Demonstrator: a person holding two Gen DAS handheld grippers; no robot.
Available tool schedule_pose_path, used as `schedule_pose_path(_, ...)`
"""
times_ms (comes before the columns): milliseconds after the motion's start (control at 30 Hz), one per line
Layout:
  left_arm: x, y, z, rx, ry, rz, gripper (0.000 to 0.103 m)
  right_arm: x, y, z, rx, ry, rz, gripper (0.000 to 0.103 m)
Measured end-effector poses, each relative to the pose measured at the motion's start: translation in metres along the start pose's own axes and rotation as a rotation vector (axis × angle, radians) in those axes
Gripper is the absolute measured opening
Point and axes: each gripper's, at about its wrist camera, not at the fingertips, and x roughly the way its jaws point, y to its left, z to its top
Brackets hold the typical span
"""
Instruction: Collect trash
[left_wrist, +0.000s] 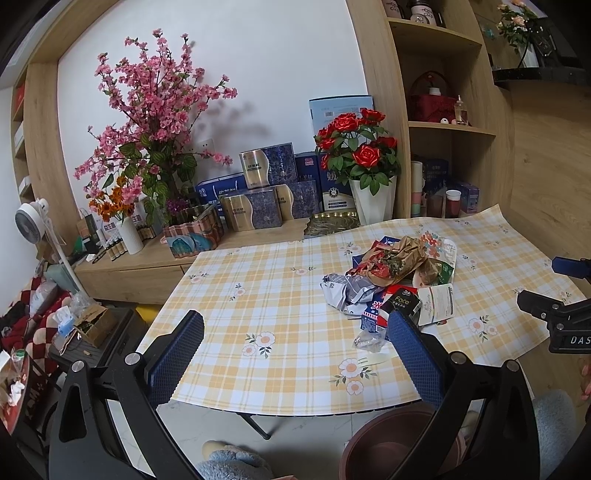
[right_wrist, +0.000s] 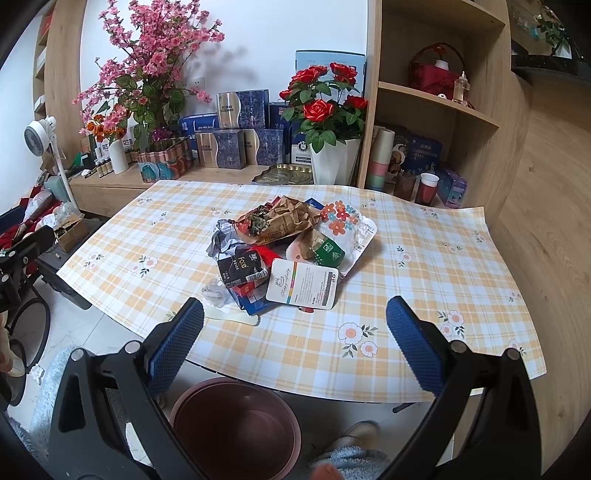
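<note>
I have the desk (right_wrist: 443, 258) filling most of both views, covered by a yellow plaid cloth printed with small flowers. Behind it runs a wooden sideboard (right_wrist: 110, 184) crowded with blue boxes, a pink blossom arrangement (right_wrist: 147, 62) and red roses in a white vase (right_wrist: 334, 162). On the floor below the desk's near edge sits a dark red bin (right_wrist: 236, 424), empty as far as I can see (only part of its rim shows in the left view).

The trash pile (right_wrist: 291, 243) lies near the middle of the desk: crumpled brown paper (right_wrist: 284, 221) on top, a flowered white tray (right_wrist: 351, 225) at its right, a black packet marked "face" (right_wrist: 242, 271) and a white printed card (right_wrist: 303, 282) on the near side, with a scrap of clear plastic (right_wrist: 214, 291) at the near left edge.

My left claw (left_wrist: 295, 354) is spread wide and holds nothing, hanging over the near desk edge with the pile just beyond its right finger. My right claw (right_wrist: 295, 339) is equally wide and empty, with the pile straight ahead and not touched.
</note>
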Motion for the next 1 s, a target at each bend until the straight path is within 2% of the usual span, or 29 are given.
schedule_pose_path(1000,0.011,-0.006,-0.021,-0.011,0.013,-0.008,0.098,0.006,0.001,-0.004,0.003,0.010,-0.003,0.097)
